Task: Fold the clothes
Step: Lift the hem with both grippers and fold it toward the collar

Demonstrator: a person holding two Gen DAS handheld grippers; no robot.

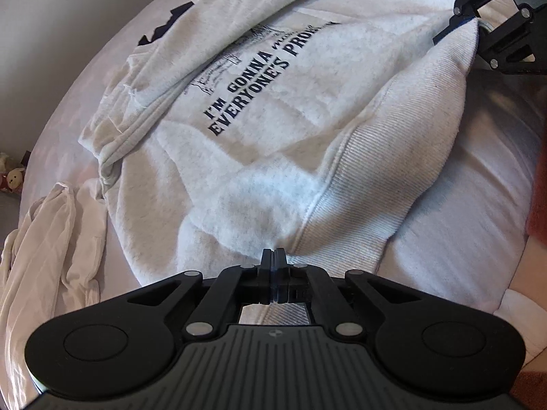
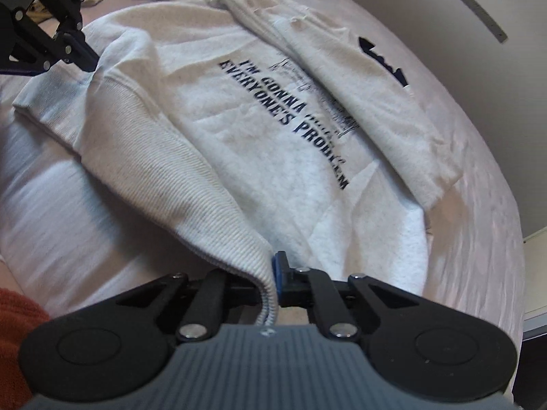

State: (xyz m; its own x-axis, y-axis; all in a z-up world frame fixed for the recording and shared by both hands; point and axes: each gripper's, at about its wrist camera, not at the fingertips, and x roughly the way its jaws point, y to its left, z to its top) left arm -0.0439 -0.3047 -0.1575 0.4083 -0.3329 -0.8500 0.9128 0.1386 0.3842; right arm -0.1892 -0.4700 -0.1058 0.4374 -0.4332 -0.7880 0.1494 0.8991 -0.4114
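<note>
Left gripper (image 1: 273, 256) pinches the grey sweatshirt's (image 1: 259, 157) ribbed hem (image 1: 393, 157), lifted off the bed (image 1: 478, 239).

The sweatshirt (image 1: 259, 109) is heathered pale-grey fleece cloth, softly fuzzy and matt, with flat dark-navy printed lettering (image 1: 249, 92); its hem band (image 1: 393, 157) is finely ribbed knit. The left claw (image 1: 273, 263) and right claw (image 2: 273, 270) are matt black plastic with shiny metal pins, on ridged grey plastic bodies. The bed (image 1: 461, 232) sheet is smooth pale cloth. A thin white garment (image 1: 48, 239) looks smooth.
</note>
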